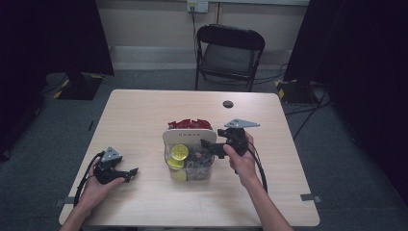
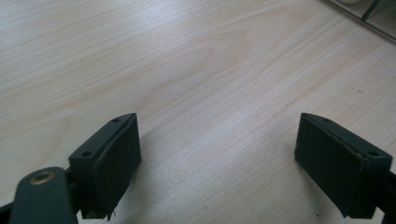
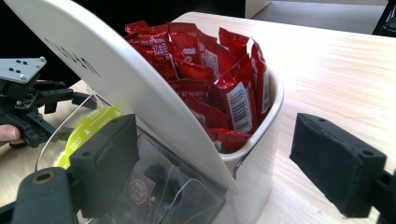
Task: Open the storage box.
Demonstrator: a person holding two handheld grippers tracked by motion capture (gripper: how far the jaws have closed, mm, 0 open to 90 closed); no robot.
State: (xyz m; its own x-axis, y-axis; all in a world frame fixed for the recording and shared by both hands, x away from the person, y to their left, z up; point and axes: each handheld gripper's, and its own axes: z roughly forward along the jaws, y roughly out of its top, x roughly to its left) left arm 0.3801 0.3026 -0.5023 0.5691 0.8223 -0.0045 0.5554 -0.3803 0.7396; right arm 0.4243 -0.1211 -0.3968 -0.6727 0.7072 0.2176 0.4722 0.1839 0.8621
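**Right gripper at snack organiser, left gripper idle on table**

Nearest the person, the left gripper (image 1: 129, 172) rests low over bare table (image 2: 196, 60), jaws apart with nothing between them, well apart from the work.

Mid-table, the right gripper (image 1: 210, 146) is beside the organiser (image 1: 188, 136), a white container with a curved divider and a clear front bin. Its jaws stand wide apart and hold nothing. In the right gripper view, 1 pad (image 3: 109, 158) sits against the clear bin where the yellow-lidded cups (image 3: 86, 133) lie; the other pad hangs off the container's outer corner.

Behind the divider (image 3: 121, 79), the red sachets (image 3: 219, 79) stand packed upright in the rear compartment.

Farther back: a folding chair (image 1: 230, 53) beyond the table.

Risks, judged from this pose:
- Jaws straddle the container wall rather than 1 item; closing here would likely pinch the rim.
- The organiser looks light; a sideways push could slide or tip it, since the left gripper is not bracing it.
- Sachets are tightly packed; pulling 1 may drag neighbours out.
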